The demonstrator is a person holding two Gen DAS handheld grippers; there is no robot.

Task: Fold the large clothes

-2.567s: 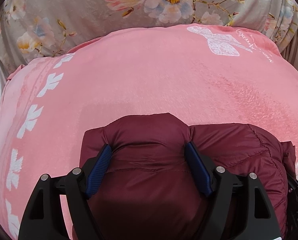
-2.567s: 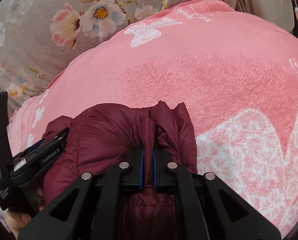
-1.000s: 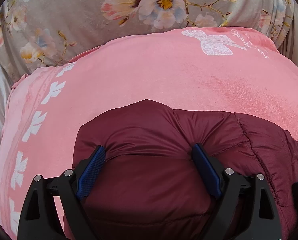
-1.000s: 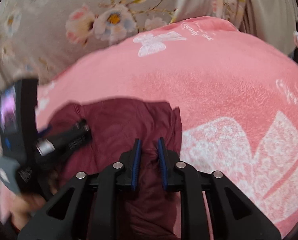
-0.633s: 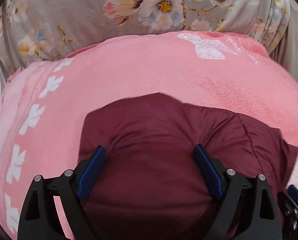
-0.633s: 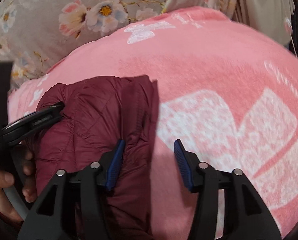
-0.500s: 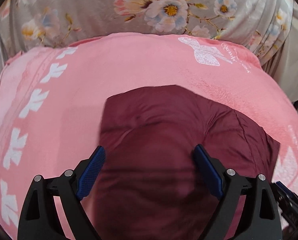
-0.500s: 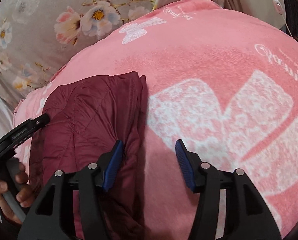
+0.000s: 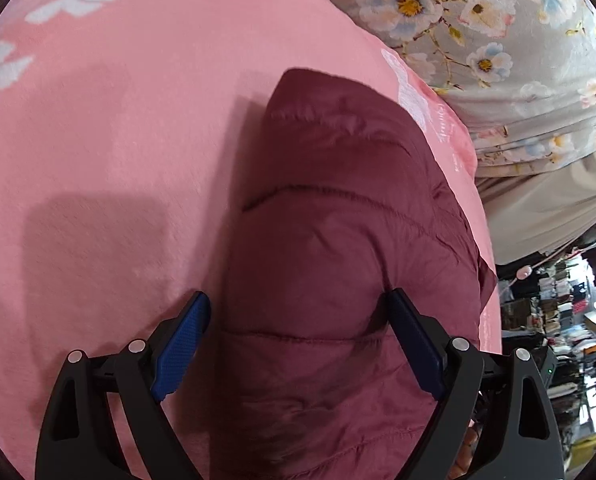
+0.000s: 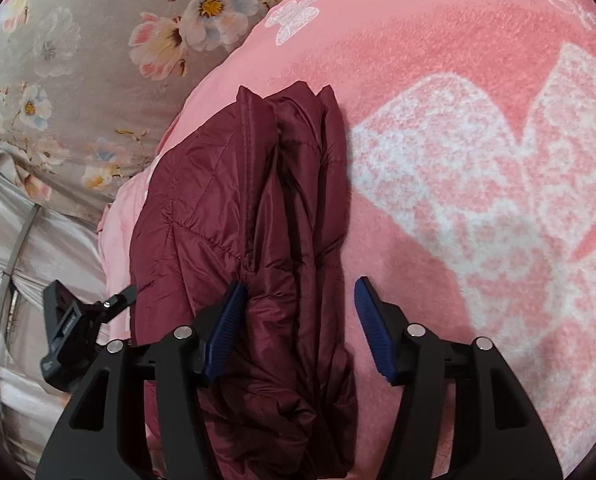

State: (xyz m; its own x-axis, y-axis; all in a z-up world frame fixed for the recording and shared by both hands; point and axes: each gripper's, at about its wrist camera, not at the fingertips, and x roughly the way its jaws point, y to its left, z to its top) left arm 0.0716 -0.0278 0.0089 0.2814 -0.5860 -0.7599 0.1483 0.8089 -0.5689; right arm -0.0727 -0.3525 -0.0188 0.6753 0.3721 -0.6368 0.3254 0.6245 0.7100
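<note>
A maroon quilted puffer jacket (image 9: 349,220) lies folded into a thick bundle on a pink blanket (image 9: 118,140). It also shows in the right wrist view (image 10: 238,220), with its stacked folded edges toward the right. My left gripper (image 9: 298,344) is open, its blue pads on either side of the bundle's near end. My right gripper (image 10: 298,320) is open over the bundle's right edge, with the left pad against the fabric. The left gripper's body (image 10: 78,324) shows at the left of the right wrist view.
The pink blanket (image 10: 477,160) has white butterfly prints. A grey floral bedcover (image 9: 497,40) lies beyond it, also in the right wrist view (image 10: 78,60). Shiny silver fabric (image 10: 18,248) lies at the left. A cluttered room (image 9: 557,320) shows past the bed's right edge.
My right gripper let go of the jacket's edge and opened wide. Both grippers swung sideways, so the bundle now runs lengthwise away from them. The jacket lies flat on the blanket.
</note>
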